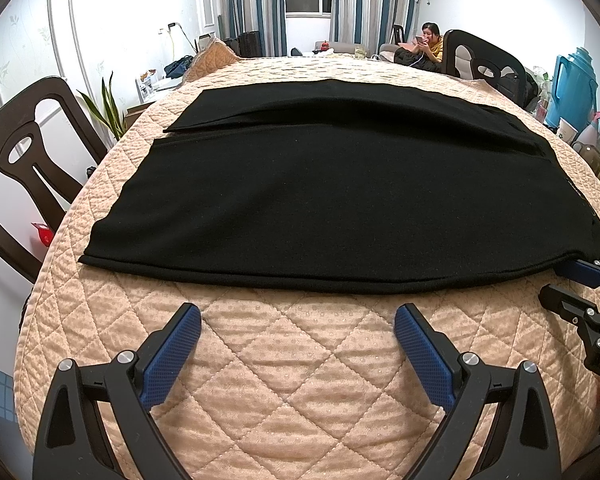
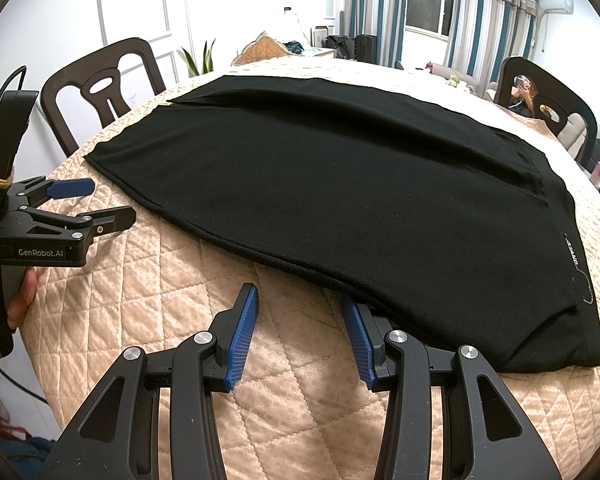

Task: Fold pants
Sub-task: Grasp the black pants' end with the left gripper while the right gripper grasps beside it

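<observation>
From the left wrist, the black pants (image 1: pixel 332 184) are seen spread flat on the quilted cover (image 1: pixel 300 360) of the table. One leg appears to be laid over the other, with a second layer edge showing along the far side, so a first lengthwise fold seems to be done. The left gripper (image 1: pixel 298 340) is held just short of the near hem, its fingers (image 1: pixel 172 356) spread wide and nothing between them. At the right edge, the right gripper (image 1: pixel 588 280) is seen at the near corner of the pants.

From the right wrist, the same pants (image 2: pixel 340 200) are shown lying smooth, the waist end with a small white label (image 2: pixel 571 251) to the right. The right gripper (image 2: pixel 300 328) is set at the near edge; its fingers (image 2: pixel 242 336) are open to a moderate gap, and the right-hand one is tucked under the cloth edge, though nothing is clamped yet. The left gripper (image 2: pixel 96 200) is seen at the far left, open and apart from the pants, held by a hand (image 2: pixel 22 296).

The crosswise folds, bringing the leg ends toward the waist, are judged to be still left.
</observation>
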A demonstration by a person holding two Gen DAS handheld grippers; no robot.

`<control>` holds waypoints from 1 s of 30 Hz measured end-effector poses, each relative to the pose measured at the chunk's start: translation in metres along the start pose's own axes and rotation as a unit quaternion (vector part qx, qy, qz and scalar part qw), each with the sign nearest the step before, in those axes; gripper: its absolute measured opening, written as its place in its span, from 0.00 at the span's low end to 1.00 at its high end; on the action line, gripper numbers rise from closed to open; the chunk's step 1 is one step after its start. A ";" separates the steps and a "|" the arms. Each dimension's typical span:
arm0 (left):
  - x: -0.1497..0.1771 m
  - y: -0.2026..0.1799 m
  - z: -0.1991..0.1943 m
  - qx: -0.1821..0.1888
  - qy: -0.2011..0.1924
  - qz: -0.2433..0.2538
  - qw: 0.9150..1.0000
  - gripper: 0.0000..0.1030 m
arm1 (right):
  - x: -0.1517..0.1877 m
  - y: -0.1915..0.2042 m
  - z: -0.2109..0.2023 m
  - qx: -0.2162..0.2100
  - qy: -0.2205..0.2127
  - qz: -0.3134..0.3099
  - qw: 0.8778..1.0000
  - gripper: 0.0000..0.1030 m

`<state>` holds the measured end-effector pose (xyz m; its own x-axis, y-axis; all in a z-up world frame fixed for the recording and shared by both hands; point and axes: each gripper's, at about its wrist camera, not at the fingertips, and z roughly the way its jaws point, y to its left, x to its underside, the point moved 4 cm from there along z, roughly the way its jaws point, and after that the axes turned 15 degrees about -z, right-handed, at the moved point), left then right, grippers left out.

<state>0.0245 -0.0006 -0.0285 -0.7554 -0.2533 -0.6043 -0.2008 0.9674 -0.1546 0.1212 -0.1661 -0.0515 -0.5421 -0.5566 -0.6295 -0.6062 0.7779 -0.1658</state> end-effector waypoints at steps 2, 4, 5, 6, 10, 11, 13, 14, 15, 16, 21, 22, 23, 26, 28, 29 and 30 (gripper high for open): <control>-0.002 0.005 -0.001 -0.001 0.002 0.000 1.000 0.96 | 0.000 0.000 -0.002 -0.003 -0.001 0.002 1.000 0.43; -0.002 0.001 0.002 0.001 0.005 0.004 1.000 0.96 | 0.000 -0.005 -0.003 -0.011 -0.004 0.008 1.000 0.43; -0.003 0.000 0.003 0.002 0.006 0.006 1.000 0.96 | 0.000 -0.004 -0.005 -0.015 -0.006 0.012 1.000 0.43; -0.004 0.000 0.004 0.006 0.007 0.005 1.000 0.96 | 0.001 -0.006 -0.006 -0.018 -0.009 0.017 1.000 0.43; -0.005 0.014 -0.004 0.045 -0.002 -0.025 0.999 0.95 | 0.021 -0.026 -0.019 -0.013 -0.021 0.061 0.998 0.43; -0.006 0.019 -0.006 0.054 -0.004 -0.037 0.998 0.95 | 0.022 -0.029 -0.025 -0.010 -0.024 0.071 0.997 0.43; -0.009 0.029 -0.009 0.069 -0.008 -0.062 0.996 0.95 | 0.037 -0.044 -0.037 -0.007 -0.033 0.108 0.994 0.43; -0.010 0.035 -0.010 0.072 -0.011 -0.074 0.995 0.95 | 0.046 -0.053 -0.043 -0.005 -0.036 0.129 0.991 0.43; -0.012 0.041 -0.010 0.075 -0.013 -0.086 0.993 0.95 | 0.054 -0.062 -0.049 0.004 -0.038 0.150 0.988 0.43; -0.013 0.048 -0.010 0.079 -0.013 -0.099 0.992 0.95 | 0.060 -0.070 -0.053 0.011 -0.038 0.163 0.986 0.43; -0.018 0.066 -0.008 0.119 -0.007 -0.148 0.982 0.95 | 0.087 -0.103 -0.063 0.022 -0.051 0.250 0.967 0.43; -0.019 0.067 -0.007 0.123 -0.006 -0.154 0.980 0.95 | 0.090 -0.108 -0.065 0.010 -0.062 0.268 0.962 0.43; -0.020 0.068 -0.006 0.126 -0.006 -0.159 0.979 0.95 | 0.092 -0.112 -0.065 0.010 -0.064 0.282 0.957 0.43; -0.027 0.068 -0.001 0.133 -0.007 -0.171 0.976 0.95 | 0.094 -0.123 -0.067 0.023 -0.073 0.308 0.948 0.43; -0.031 0.069 0.002 0.139 -0.007 -0.182 0.973 0.95 | 0.099 -0.134 -0.067 0.028 -0.082 0.331 0.940 0.43; -0.033 0.070 0.003 0.142 -0.007 -0.187 0.972 0.95 | 0.101 -0.139 -0.068 0.026 -0.086 0.344 0.935 0.43; -0.033 0.069 0.002 0.144 -0.007 -0.191 0.971 0.95 | 0.104 -0.143 -0.068 0.025 -0.090 0.355 0.930 0.43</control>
<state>0.0366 0.0748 -0.0212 -0.6505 -0.5963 -0.4703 -0.2801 0.7640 -0.5812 0.1122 -0.3553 -0.0410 -0.6865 0.1563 -0.7102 -0.1025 0.9461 0.3072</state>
